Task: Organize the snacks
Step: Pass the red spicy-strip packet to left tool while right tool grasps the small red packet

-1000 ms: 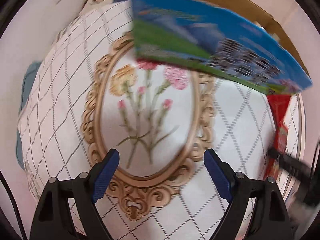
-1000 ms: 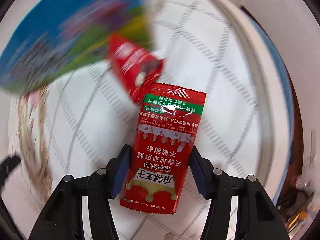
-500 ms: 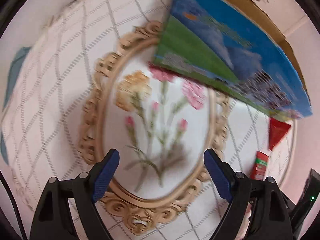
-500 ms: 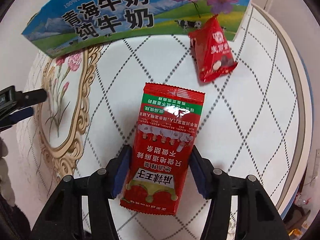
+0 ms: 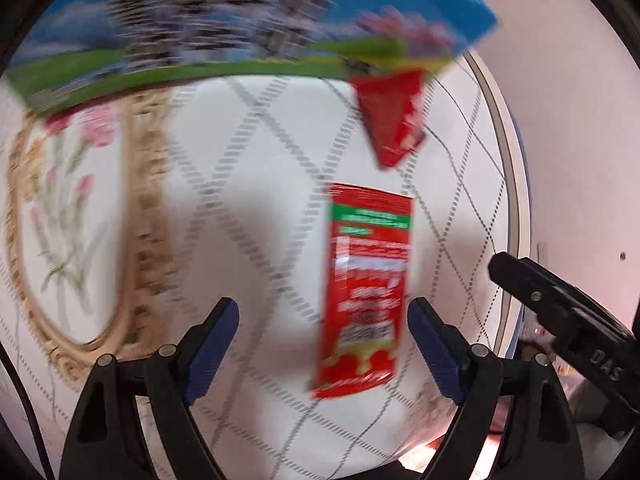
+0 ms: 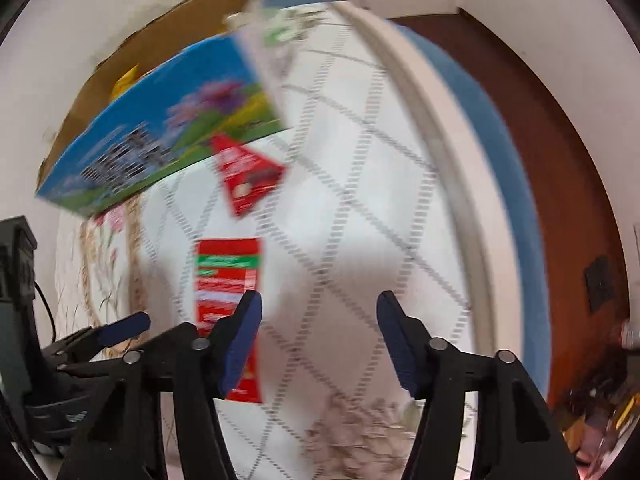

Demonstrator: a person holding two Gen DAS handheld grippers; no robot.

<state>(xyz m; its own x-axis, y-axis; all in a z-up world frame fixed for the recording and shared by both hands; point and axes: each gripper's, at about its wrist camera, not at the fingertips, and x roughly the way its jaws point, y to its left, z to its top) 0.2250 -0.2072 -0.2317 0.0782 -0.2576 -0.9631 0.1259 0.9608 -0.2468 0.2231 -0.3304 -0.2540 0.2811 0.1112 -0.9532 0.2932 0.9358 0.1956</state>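
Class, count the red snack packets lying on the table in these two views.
2: a long red packet between the left gripper's open fingers, and a small red packet by the blue box. Others may be hidden.

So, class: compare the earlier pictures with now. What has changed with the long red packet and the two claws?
The right claw let go of the long red packet and drew off to its right, empty. The left claw swung across from the flower print to stand open around the packet. The packet, the small red packet and the blue milk box stayed put.
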